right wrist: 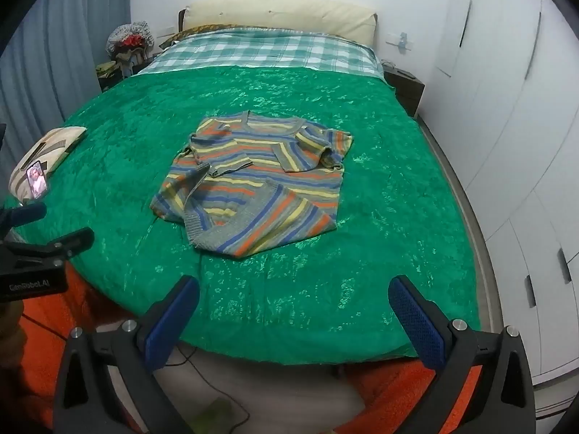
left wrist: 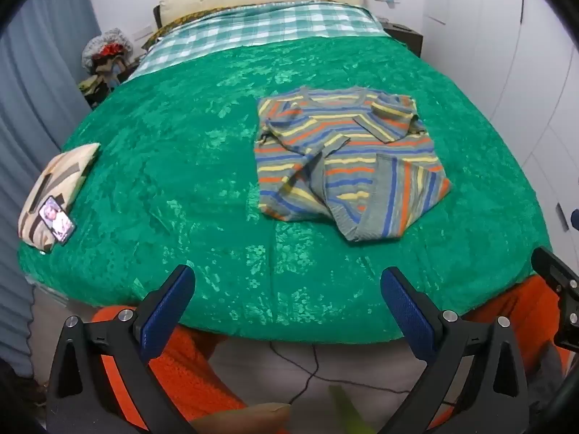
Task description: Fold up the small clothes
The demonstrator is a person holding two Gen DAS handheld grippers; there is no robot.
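A striped sweater (left wrist: pixel 347 159) lay rumpled on a green bedspread (left wrist: pixel 181 166), sleeves folded across its front. The left gripper (left wrist: pixel 287 289) and the right gripper (right wrist: pixel 294 298) hovered near the bed's close edge, jaws spread wide and empty. The sweater sat well ahead of both, untouched. A phone (left wrist: pixel 57 220) leaned on a cushion (left wrist: pixel 54 181) far left.

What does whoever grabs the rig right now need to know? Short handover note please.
Left gripper: open, empty, short of the bed's near edge.
Right gripper: open, empty, also back from the edge.
Striped sweater: mid-bed on the green bedspread, neck toward the headboard, sleeves folded in, right hem corner flipped up.
Phone: leaning on a patterned cushion at the left edge.
Done: sleeves in.
Left: fold the body up, tidy.
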